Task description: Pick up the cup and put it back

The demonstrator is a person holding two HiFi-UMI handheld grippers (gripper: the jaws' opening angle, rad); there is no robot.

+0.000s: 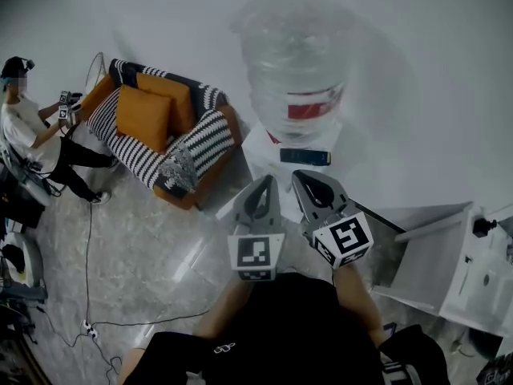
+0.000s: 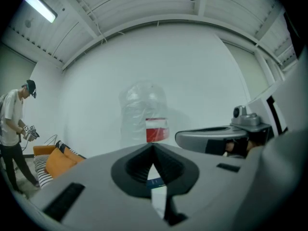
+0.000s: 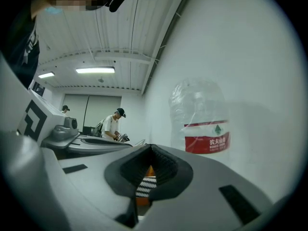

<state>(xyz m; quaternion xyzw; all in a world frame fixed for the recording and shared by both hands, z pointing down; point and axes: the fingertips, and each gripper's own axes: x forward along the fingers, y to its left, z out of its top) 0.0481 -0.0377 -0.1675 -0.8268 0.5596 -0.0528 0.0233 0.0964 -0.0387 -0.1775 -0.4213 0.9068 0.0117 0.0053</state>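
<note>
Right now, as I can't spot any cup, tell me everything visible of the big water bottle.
The water bottle is a large, clear plastic jug with a red-and-white label round its lower part. It stands upright on a white dispenser, close to the white wall. Nothing else touches it.

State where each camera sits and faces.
Head view: on the person's head, facing steeply down at water bottle and sofa; left hand-held gripper and right hand-held gripper show.
Left gripper view: rides that gripper, level toward the bottle; its shut jaws show.
Right gripper view: likewise, on the other; shut jaws show.
Shared: all three see the bottle.
</note>
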